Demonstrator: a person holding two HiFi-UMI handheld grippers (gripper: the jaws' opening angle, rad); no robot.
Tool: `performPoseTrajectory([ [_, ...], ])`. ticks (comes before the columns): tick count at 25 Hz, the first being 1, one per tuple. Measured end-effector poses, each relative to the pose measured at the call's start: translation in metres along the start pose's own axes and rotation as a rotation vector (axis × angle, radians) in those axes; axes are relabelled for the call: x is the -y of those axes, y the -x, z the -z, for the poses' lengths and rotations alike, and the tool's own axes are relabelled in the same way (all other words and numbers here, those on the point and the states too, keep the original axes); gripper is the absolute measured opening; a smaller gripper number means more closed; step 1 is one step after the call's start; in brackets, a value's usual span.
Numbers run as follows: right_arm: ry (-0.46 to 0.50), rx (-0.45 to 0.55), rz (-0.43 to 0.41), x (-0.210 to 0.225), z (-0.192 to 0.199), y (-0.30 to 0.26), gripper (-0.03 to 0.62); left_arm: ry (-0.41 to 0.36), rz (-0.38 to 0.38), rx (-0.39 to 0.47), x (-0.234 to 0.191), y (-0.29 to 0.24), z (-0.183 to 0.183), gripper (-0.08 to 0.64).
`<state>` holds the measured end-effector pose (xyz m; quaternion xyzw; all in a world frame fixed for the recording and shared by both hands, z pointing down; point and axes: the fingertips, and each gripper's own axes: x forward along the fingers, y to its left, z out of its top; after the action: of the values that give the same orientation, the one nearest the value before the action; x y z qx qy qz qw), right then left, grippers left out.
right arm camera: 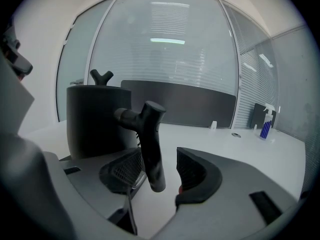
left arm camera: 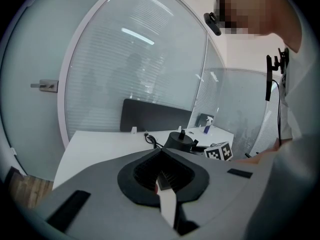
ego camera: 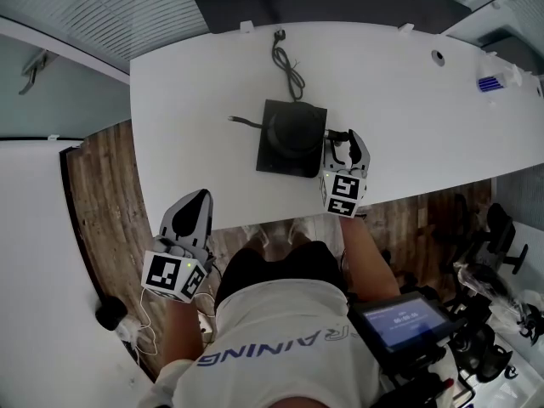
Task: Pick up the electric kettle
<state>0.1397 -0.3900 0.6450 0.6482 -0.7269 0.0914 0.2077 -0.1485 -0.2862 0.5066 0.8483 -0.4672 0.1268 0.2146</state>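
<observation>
The grey left gripper (ego camera: 201,199), jaws together on nothing, hangs off the near edge of the white table (ego camera: 187,100). Just past that edge the right gripper (right arm camera: 160,161) stands wide, with the slim black handle (right arm camera: 150,144) between its jaws, unclamped. The black cylindrical electric kettle (ego camera: 293,127) sits on its square black base (ego camera: 270,161) by the near edge's middle. Its black cord (ego camera: 289,70) runs toward the far edge.

We see a white curved table (ego camera: 187,109) carrying a square black base (ego camera: 270,161) under the electric kettle (ego camera: 293,126), a looped power cord (ego camera: 289,66) behind it, and, far right, a blue spray bottle (right arm camera: 265,124).
</observation>
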Motion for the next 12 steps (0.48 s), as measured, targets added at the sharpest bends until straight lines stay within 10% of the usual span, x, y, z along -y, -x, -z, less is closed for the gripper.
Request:
performPoseTrajectory([
  [12,0.056,-0.024,0.038,0.003,-0.003,-0.028,0.196,-0.007,0.005,-0.022,-0.007,-0.008,0.002,0.012],
])
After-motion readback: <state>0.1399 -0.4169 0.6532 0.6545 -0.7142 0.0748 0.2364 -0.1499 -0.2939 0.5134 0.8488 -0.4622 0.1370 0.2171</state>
